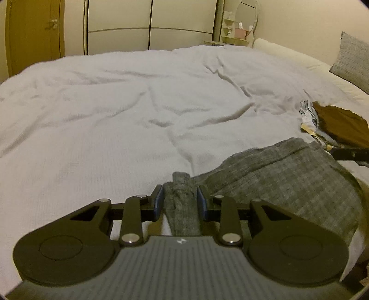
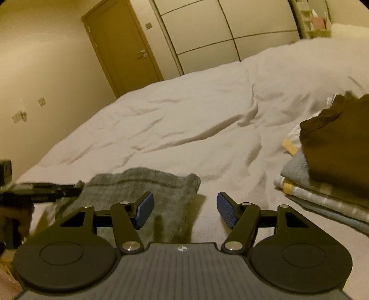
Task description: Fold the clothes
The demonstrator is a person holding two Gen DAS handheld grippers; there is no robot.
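at the near edge of the bed, the left gripper [image 1: 180,203] has its blue pads clenched on a bunched end of the grey garment [image 1: 288,170], a ribbed knit piece whose narrow strip runs between the pads and back toward the gripper body. the rest of the garment spreads out to the right of that gripper, partly folded over itself on the white bedcover [image 1: 115,103], with its far edge lying flat.

in the right wrist view the right gripper [image 2: 185,208] hangs over the same grey garment [image 2: 147,184] with its pads spread wide apart and nothing between them; the left pad is over the knit, the right pad over bare bedcover [image 2: 196,120]. at the left edge of that view the left gripper [image 2: 77,189] reaches in to the garment's left edge, with a hand [image 2: 16,217] dimly visible below it.

just to the right, near the garment but apart from it, sits a stack of folded clothes [image 2: 322,184]: striped and pale blue pieces below, a brown one [image 1: 343,124] on top.

further off, the wrinkled bedcover stretches across the whole bed. a grey pillow [image 1: 352,57] leans at the far right. beyond the bed stand pale wardrobe doors [image 1: 150,25], a wooden door [image 2: 124,46] and an oval mirror [image 1: 248,16].
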